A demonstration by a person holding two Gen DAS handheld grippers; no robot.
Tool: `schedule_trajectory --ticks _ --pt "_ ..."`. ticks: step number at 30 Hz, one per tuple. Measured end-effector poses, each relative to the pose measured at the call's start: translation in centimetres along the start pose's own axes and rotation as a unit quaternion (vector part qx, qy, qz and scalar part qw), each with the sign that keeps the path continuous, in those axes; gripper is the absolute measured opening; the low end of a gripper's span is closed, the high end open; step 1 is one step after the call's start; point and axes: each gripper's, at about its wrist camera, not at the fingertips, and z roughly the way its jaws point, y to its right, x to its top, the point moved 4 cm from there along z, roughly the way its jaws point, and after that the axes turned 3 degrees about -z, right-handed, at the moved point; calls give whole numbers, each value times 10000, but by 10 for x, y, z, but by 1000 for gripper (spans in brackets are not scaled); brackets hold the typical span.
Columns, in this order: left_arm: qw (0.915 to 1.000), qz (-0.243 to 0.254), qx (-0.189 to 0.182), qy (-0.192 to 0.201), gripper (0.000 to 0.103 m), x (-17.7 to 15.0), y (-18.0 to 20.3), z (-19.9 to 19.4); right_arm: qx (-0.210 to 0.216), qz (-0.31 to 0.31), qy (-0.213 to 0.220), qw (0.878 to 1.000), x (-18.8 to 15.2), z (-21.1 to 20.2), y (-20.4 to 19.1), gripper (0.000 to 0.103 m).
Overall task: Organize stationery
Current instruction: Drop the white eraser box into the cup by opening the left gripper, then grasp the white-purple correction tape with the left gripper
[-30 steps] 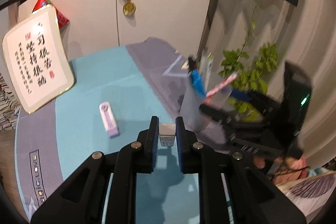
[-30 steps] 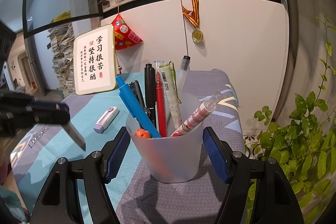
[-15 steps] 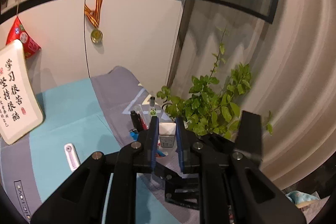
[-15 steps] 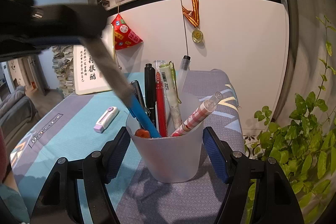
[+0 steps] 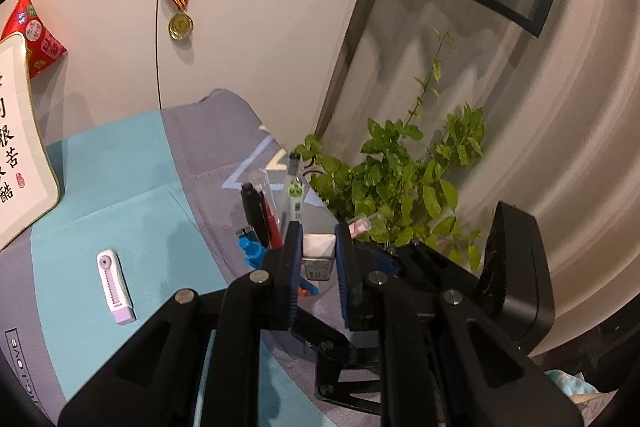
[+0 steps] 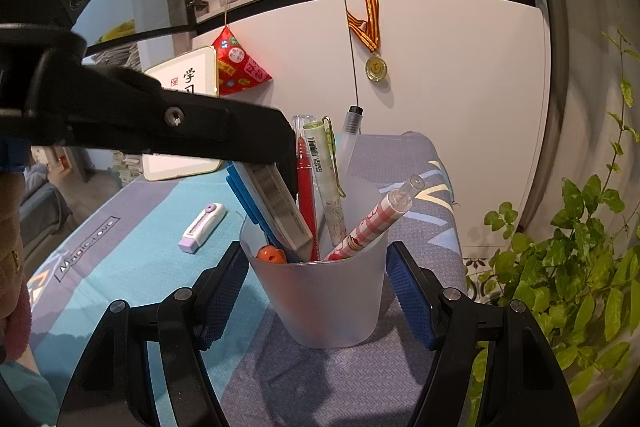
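Your left gripper (image 5: 317, 255) is clamped on the eraser (image 6: 276, 205), tip inside the cup (image 6: 320, 301) — right gripper (image 6: 316, 287) brackets it, pads apart — lower straight, then release.

Our left hand-held gripper (image 5: 316, 255): matte black arms, silver screws, blue ribbed pads.
Our right hand-held gripper (image 6: 318, 291): same black frame, blue textured pads (image 6: 410, 301), silver screws.
Our sleeve (image 6: 14, 311): pink cuff.

Both wrist views near pen cup (image 6: 320, 291)
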Motion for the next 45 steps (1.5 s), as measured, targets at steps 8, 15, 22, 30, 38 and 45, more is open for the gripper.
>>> schedule_trajectory --ticks 8,15,22,30,38,45 --pt "10000 -12 11 12 16 -2 -1 -5 -1 2 1 10000 0 0 0 72" --pt "9992 -120 276 259 20 -1 -20 -24 -6 1 -7 10000 -1 0 -1 72" --pt "9925 -654 1004 253 23 -12 -80 -29 -5 1 -9 10000 -1 -1 -2 72" --pt "9738 -1259 1884 -178 29 -31 -151 -9 -8 3 -23 10000 -1 0 -2 72" --pt "9625 -1454 2228 -536 31 -28 -179 30 -7 7 -46 10000 -2 0 -1 72" --pt "9583 -1403 2379 -734 31 -21 -185 59 -1 13 -52 10000 -2 0 -1 72"
